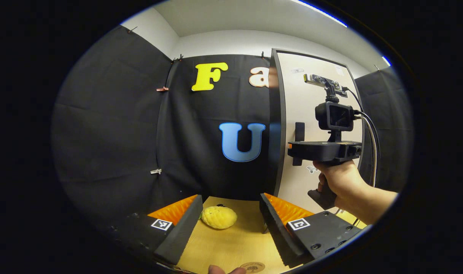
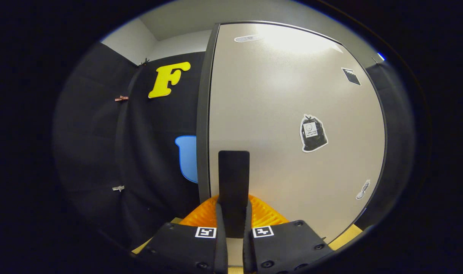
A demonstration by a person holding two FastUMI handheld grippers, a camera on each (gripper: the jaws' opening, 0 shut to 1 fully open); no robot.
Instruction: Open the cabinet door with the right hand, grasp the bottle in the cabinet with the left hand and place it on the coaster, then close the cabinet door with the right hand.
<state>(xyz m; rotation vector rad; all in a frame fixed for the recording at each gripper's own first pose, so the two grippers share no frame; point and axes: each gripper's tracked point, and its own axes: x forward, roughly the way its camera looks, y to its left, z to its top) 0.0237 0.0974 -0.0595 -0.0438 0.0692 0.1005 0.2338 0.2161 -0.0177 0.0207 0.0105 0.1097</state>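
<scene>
Handle of cabinet door sits pinched between right gripper fingers; both pads press on it, jaws narrow. Step in hand: door opening w/ right hand, grasp made, door looks shut or barely cracked — can't tell which. In left gripper view the right gripper shows farther off, at the handle, a hand around its grip, cable trailing behind.

Left gripper hangs wide apart, nothing between fingers, over wooden table. Yellow bumpy object lies on table ahead of it, between the fingers in view but not touched. Coaster at bottom edge of table, near a fingertip of the holder.

Bottle: inside cabinet per task, hidden by door, position unknown.

Next, judged: pull handle outward along hinge arc, keeping pinch firm so pads don't slip off the flat handle; swing enough for left gripper to reach in. Risk: door sweeping toward left gripper's side.
</scene>
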